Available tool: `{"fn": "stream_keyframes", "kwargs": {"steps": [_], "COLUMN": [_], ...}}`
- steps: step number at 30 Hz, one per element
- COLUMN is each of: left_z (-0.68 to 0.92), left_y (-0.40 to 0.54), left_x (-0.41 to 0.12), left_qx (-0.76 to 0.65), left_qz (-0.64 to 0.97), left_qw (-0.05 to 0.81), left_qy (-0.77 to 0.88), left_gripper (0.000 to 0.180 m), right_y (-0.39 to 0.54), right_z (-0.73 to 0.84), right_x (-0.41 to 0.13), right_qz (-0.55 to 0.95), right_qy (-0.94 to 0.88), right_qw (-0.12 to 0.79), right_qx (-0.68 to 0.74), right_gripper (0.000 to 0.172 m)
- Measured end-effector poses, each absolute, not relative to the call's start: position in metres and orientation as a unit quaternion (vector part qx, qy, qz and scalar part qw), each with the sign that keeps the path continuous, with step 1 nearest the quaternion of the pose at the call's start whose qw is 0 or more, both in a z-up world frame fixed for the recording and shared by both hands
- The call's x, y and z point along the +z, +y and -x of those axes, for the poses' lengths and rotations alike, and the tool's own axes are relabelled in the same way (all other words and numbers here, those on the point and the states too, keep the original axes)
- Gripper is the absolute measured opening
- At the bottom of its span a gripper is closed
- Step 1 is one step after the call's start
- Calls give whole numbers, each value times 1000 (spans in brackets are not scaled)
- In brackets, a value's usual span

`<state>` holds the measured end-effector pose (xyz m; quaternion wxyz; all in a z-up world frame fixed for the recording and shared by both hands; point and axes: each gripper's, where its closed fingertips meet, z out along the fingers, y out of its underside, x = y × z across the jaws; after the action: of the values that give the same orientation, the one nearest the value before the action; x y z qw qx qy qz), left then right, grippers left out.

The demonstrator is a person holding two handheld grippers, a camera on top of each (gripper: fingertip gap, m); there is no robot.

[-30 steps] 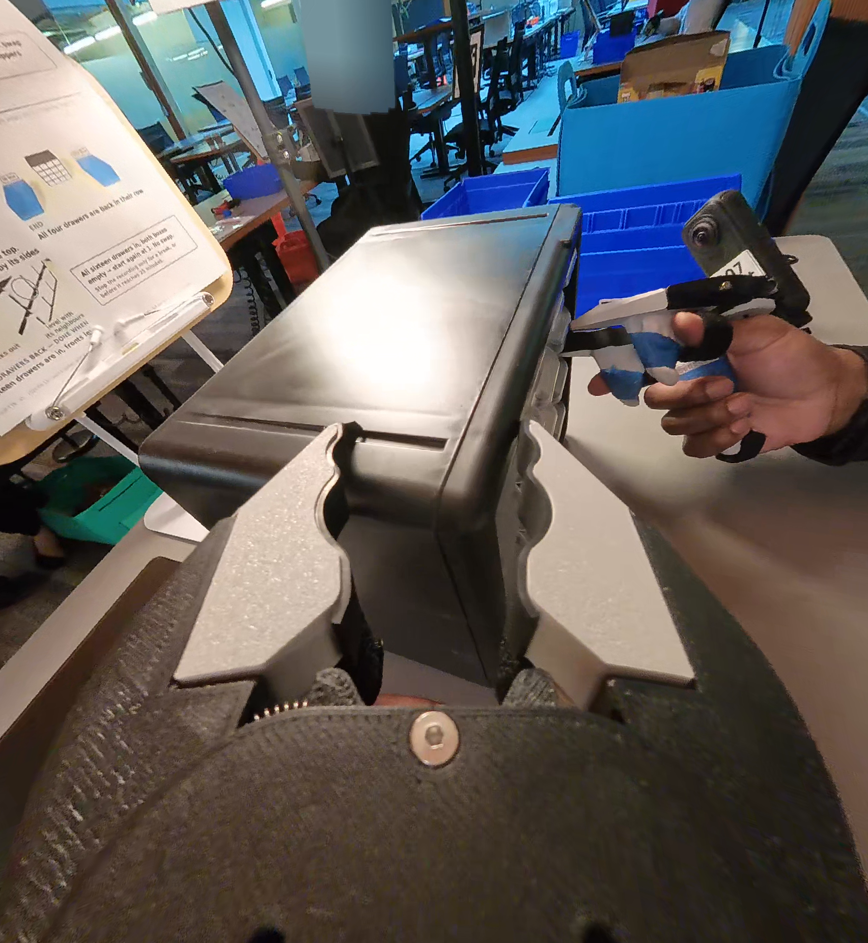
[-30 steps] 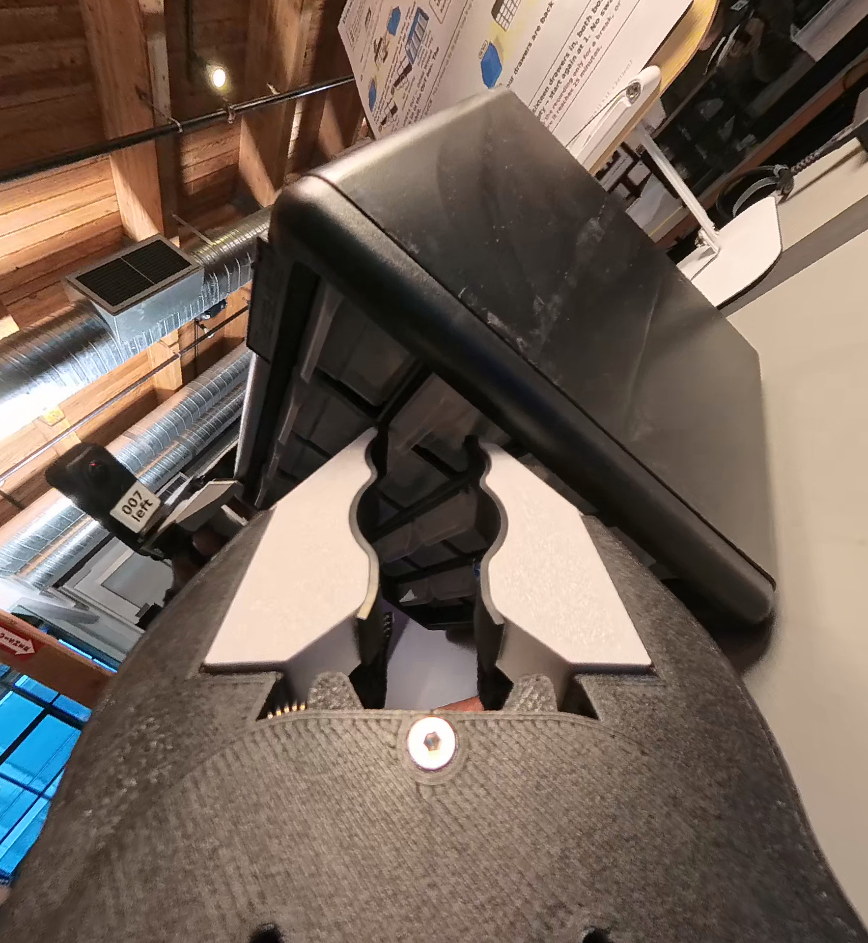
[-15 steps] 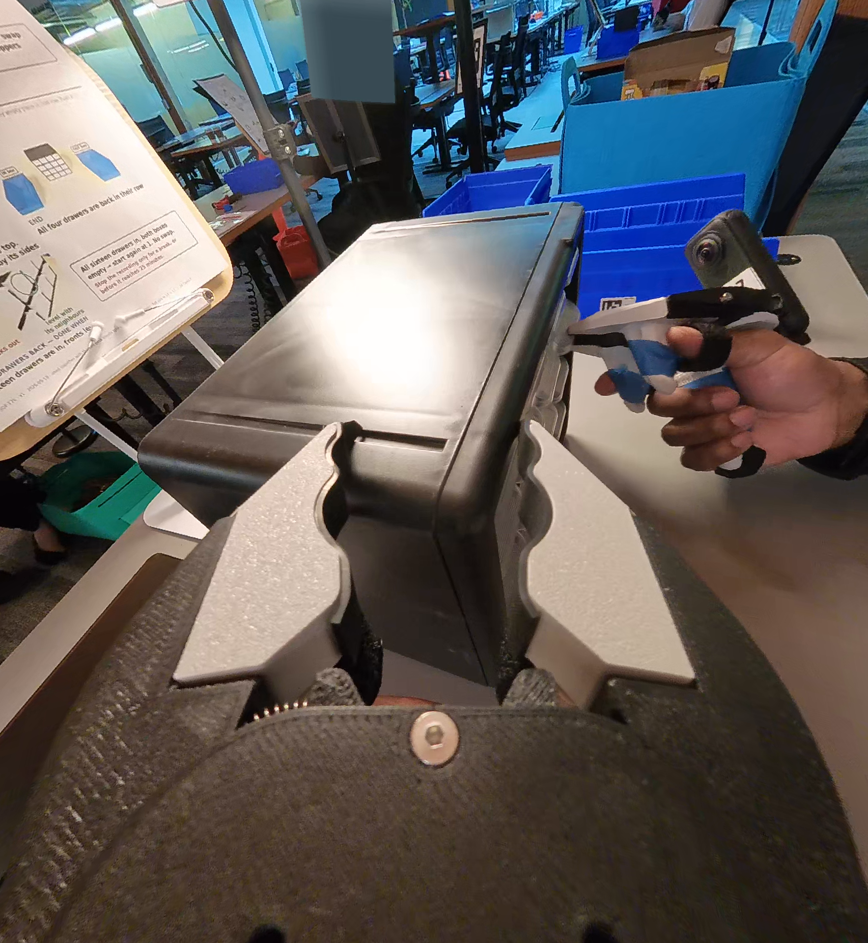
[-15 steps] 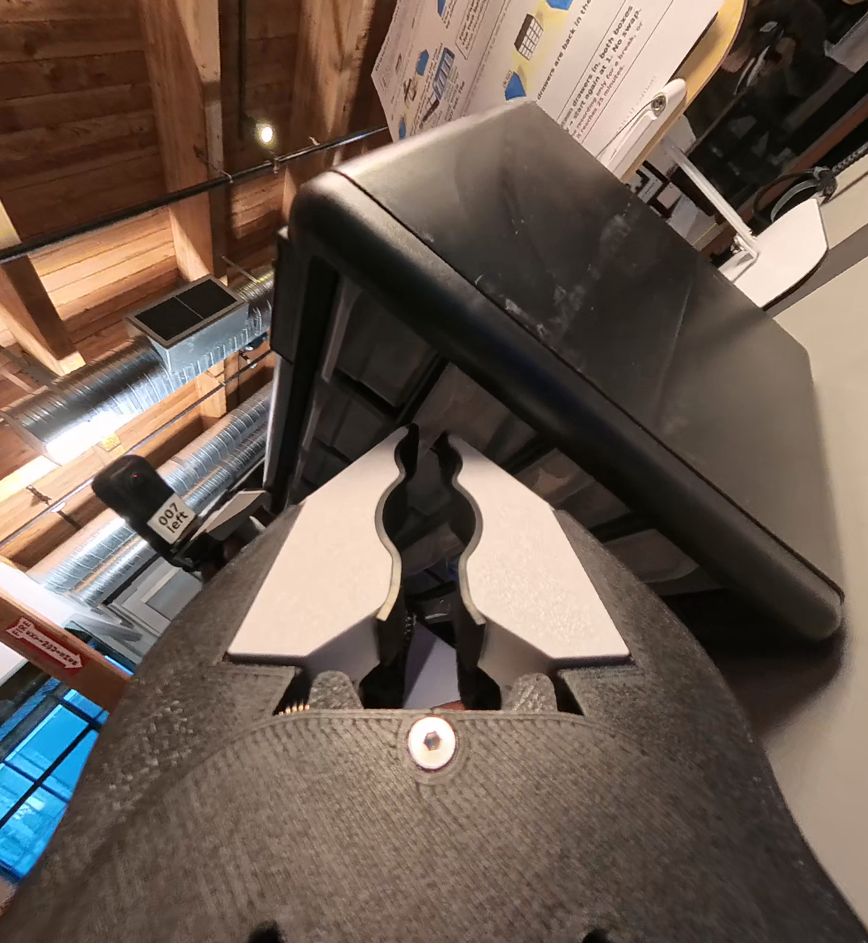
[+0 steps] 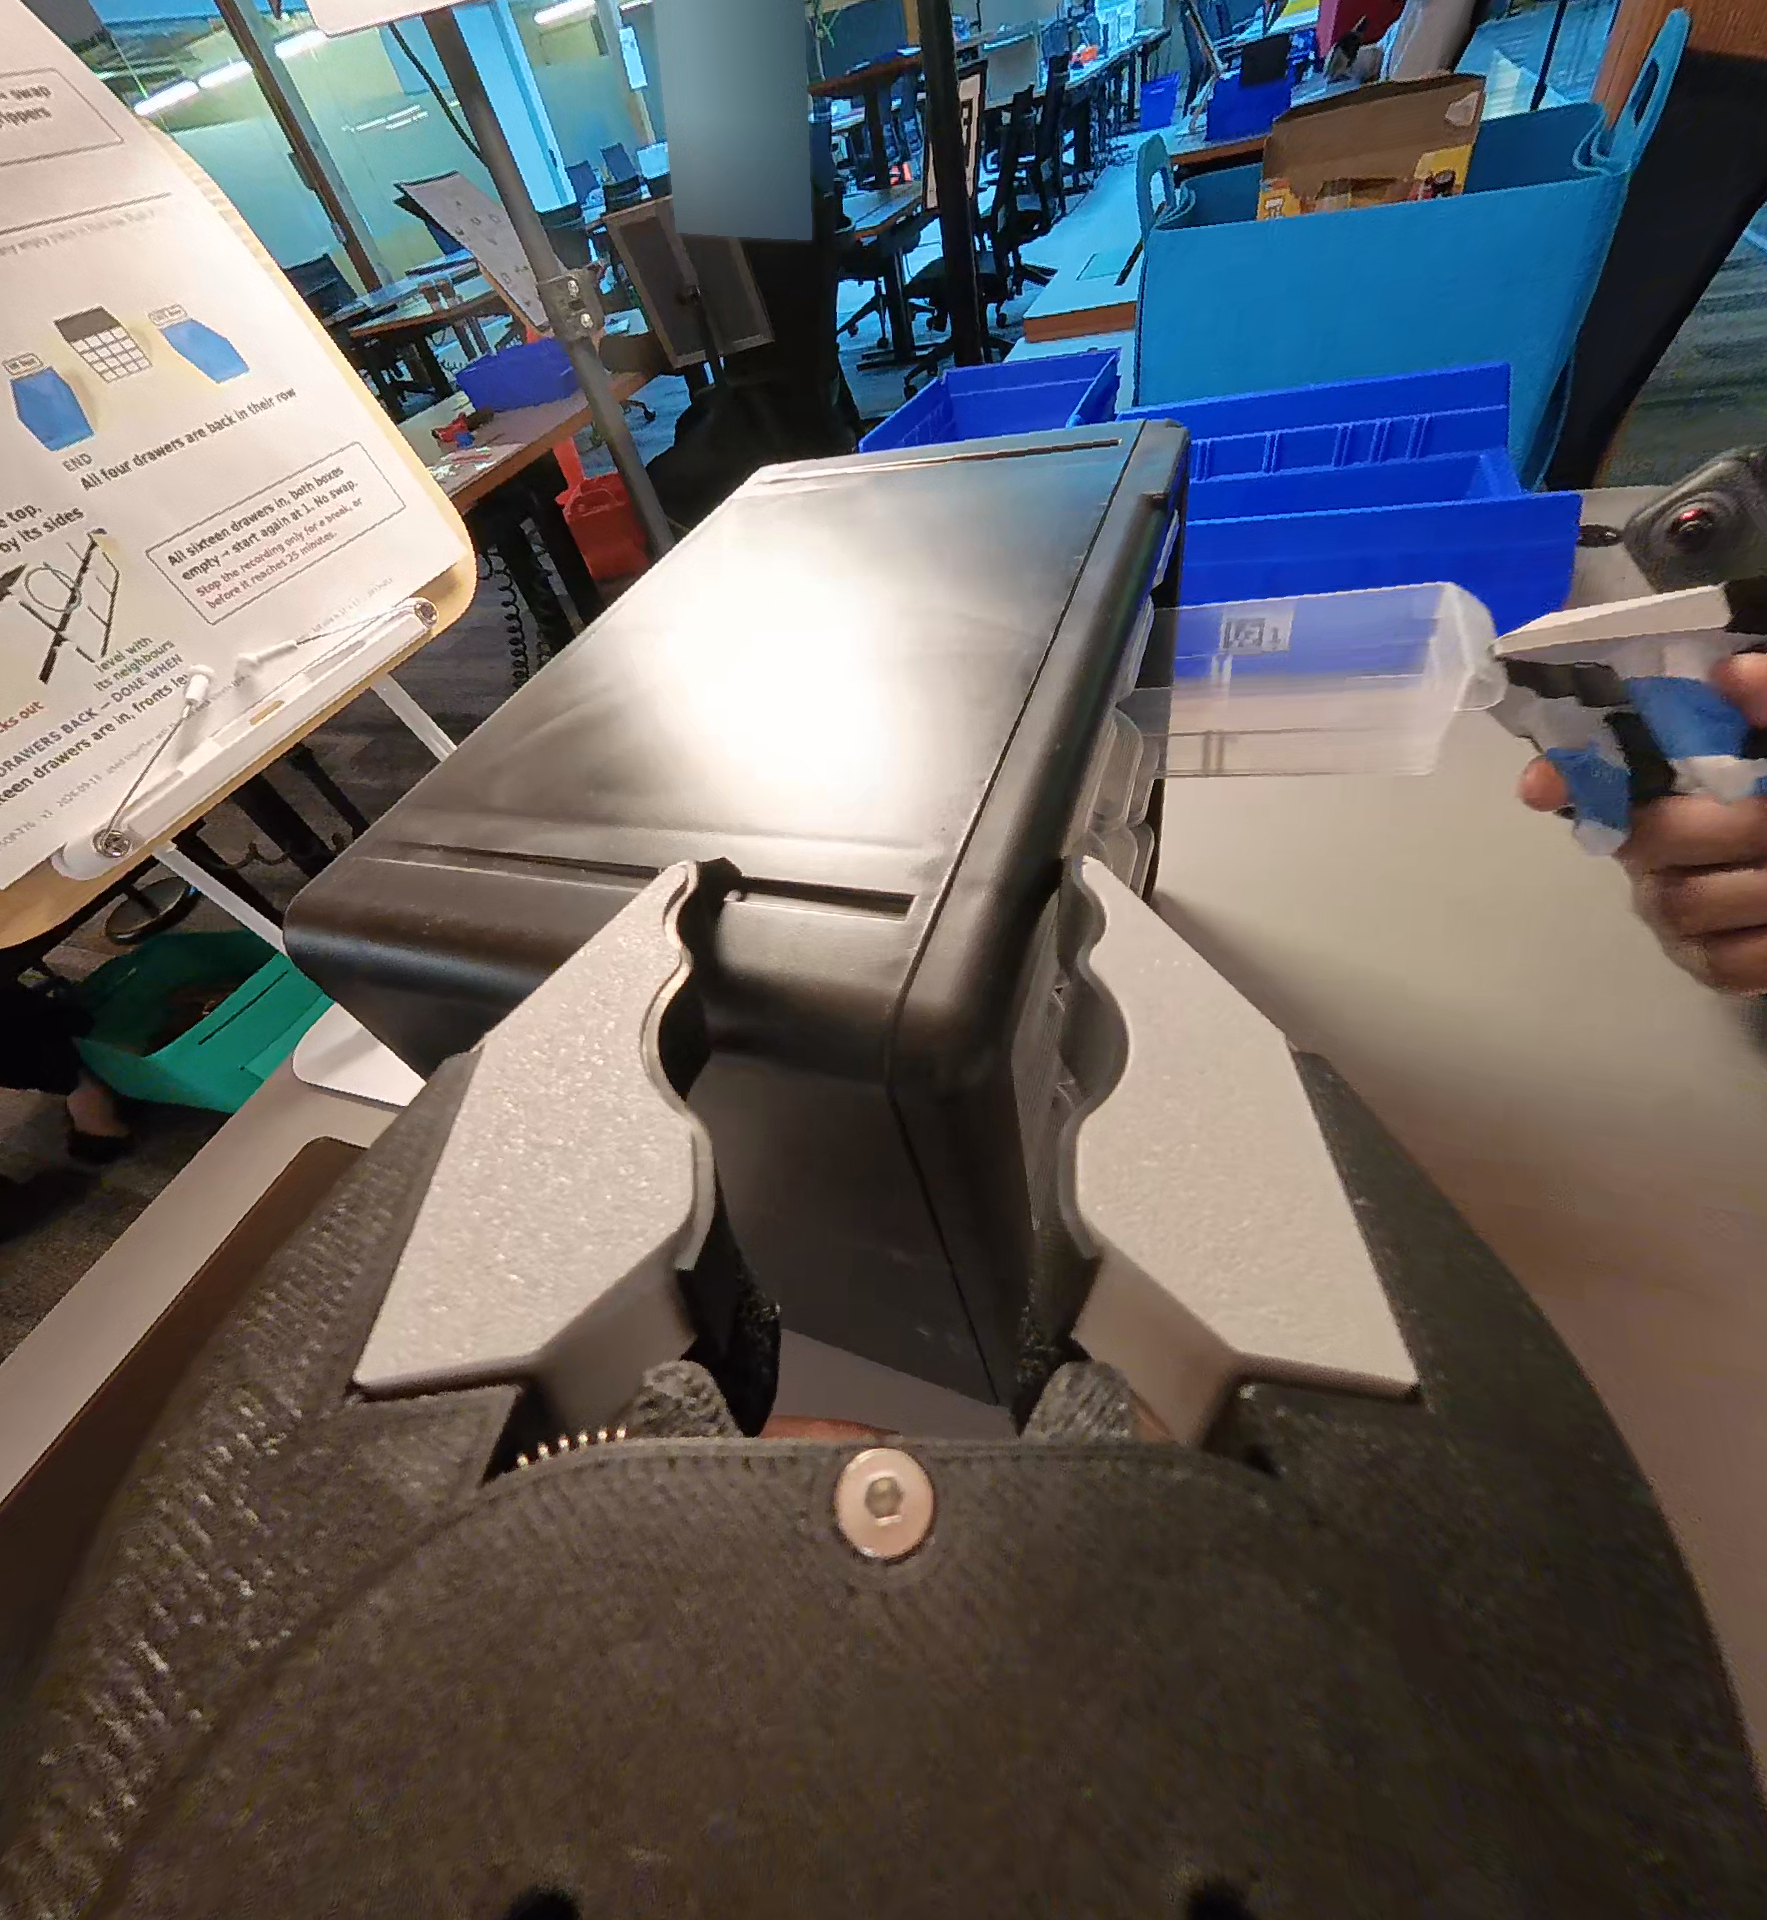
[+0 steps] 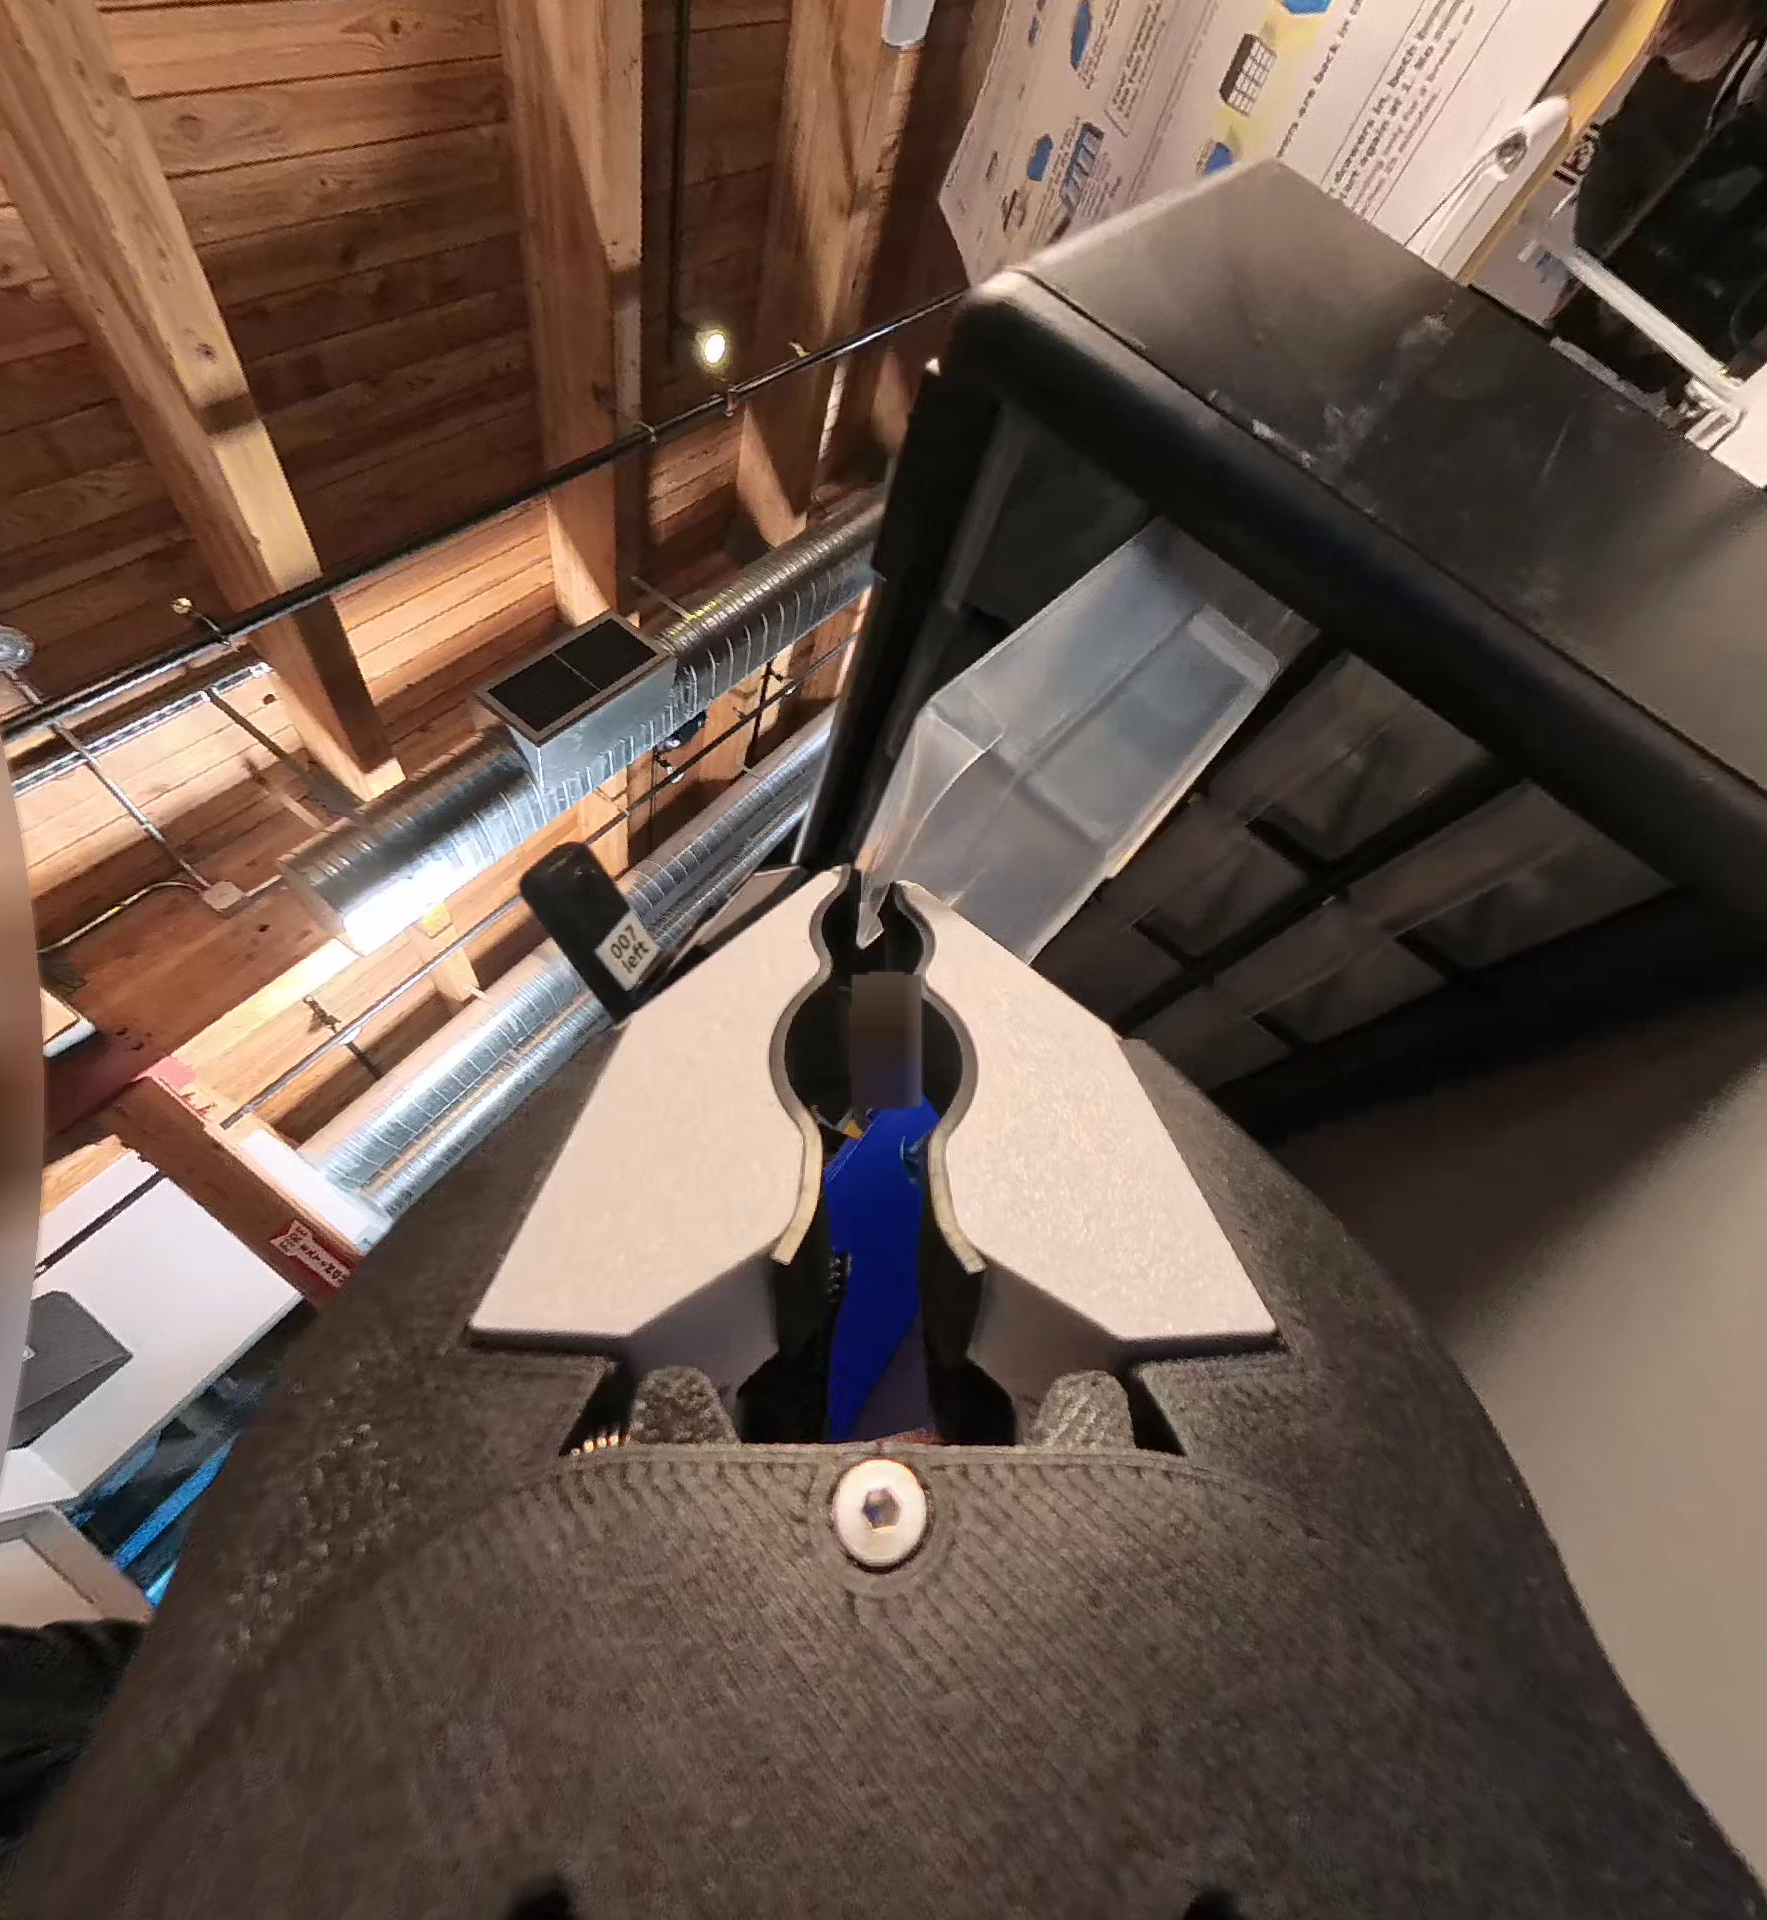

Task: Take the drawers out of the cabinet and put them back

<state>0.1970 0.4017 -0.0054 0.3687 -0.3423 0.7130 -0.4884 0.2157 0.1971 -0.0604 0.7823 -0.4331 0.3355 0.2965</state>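
Note:
The black cabinet [image 5: 806,665] stands on the grey table; it also shows in the right wrist view [image 6: 1430,436]. My left gripper [image 5: 884,904] straddles its near top corner, one finger on the back side and one on the drawer front, clamped on it. My right gripper [image 6: 863,899] is shut on the front lip of a clear drawer [image 6: 1066,758] from the top row. The drawer [image 5: 1315,686] is drawn most of the way out of the cabinet, its rear end still at the opening. In the left wrist view a hand holds the right gripper [image 5: 1502,649] at the right.
Other clear drawers [image 6: 1378,862] sit in the cabinet's lower rows. Blue bins [image 5: 1357,520] stand behind the cabinet. An instruction board [image 5: 131,468] leans at the left beyond the table edge. Bare table [image 5: 1430,1091] lies to the right of the cabinet.
My right gripper's jaws closed on the drawer's front lip, then drew back from the cabinet, pulling the clear drawer out. My left gripper stayed clamped on the cabinet.

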Motion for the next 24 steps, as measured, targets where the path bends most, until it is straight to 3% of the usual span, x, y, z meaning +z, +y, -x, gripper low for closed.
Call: {"fn": "stream_keyframes", "kwargs": {"steps": [15, 24], "left_z": [-198, -199], "left_y": [402, 402], "left_x": [-5, -5], "left_qx": [-492, -495], "left_qz": [341, 341], "left_qw": [370, 371], "left_qy": [710, 708], "left_gripper": [68, 68], "right_y": [192, 176], "right_z": [-186, -182], "right_x": [-68, -45], "right_qz": [436, 415], "right_qy": [326, 291], "right_qw": [771, 806], "right_qx": [330, 307], "right_gripper": [5, 3]}}
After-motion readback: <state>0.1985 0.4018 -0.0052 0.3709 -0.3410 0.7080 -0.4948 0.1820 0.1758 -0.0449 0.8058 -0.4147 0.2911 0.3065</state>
